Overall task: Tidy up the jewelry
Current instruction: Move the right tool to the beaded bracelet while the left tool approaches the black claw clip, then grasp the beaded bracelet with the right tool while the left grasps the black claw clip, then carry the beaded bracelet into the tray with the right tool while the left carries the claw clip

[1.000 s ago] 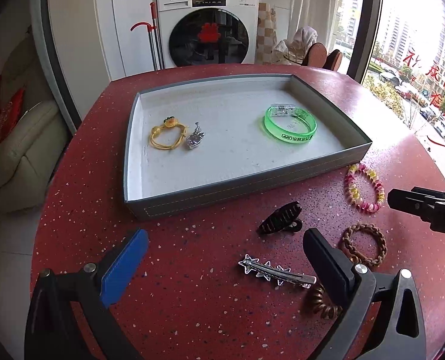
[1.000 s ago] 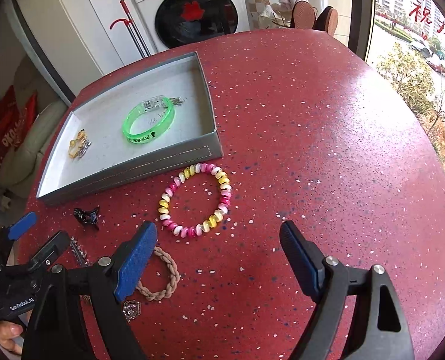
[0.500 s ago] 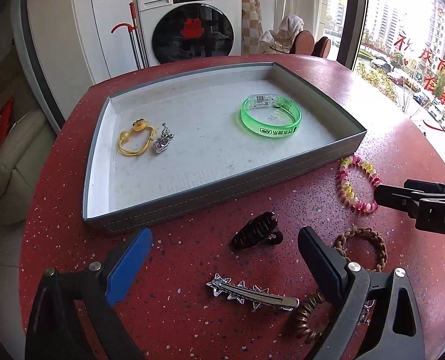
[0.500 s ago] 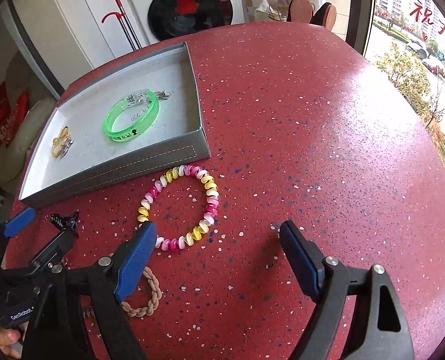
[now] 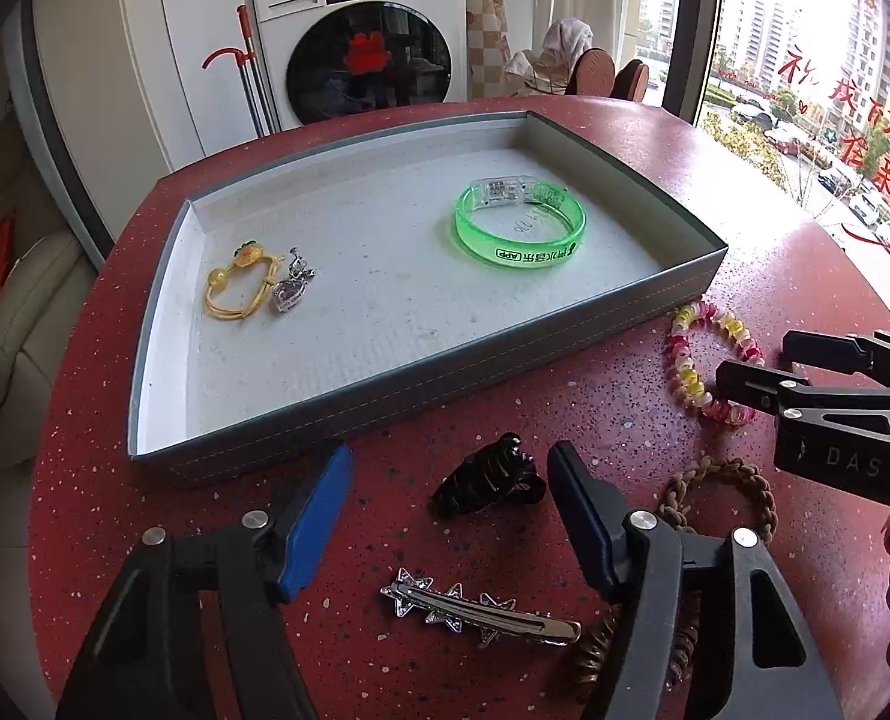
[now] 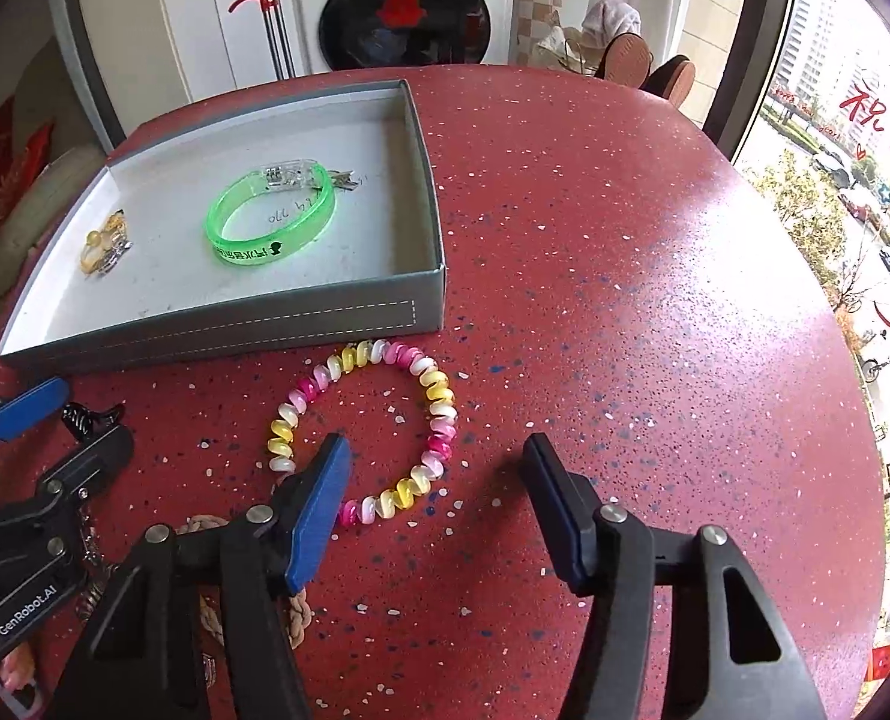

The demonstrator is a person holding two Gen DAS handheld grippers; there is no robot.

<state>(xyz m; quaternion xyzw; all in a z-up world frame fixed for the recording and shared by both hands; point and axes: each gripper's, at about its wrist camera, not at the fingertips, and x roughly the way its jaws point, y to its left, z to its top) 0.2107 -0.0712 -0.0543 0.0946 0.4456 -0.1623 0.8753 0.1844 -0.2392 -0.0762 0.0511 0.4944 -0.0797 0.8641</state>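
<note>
A grey tray (image 5: 384,384) (image 6: 264,324) on the red table holds a green bangle (image 5: 520,231) (image 6: 270,222), a yellow hair tie (image 5: 234,282) and a silver pendant (image 5: 288,291). My left gripper (image 5: 445,510) is open, with the black claw clip (image 5: 487,483) lying between its fingers on the table. My right gripper (image 6: 438,492) is open just above the near edge of the pink-yellow spiral bracelet (image 6: 366,426) (image 5: 709,360). A silver star hair clip (image 5: 481,609), a braided tan band (image 5: 715,492) and a brown coil tie (image 5: 601,654) lie near the left gripper.
A washing machine (image 5: 360,36), red-handled mop (image 5: 246,72) and chairs (image 5: 601,72) stand beyond the round table. A window runs along the right. The table's right half (image 6: 655,300) is bare red stone.
My left gripper has moved forward and right until the black claw clip sits between its fingers, and its jaws have narrowed. My right gripper has moved forward over the spiral bracelet, jaws also narrower.
</note>
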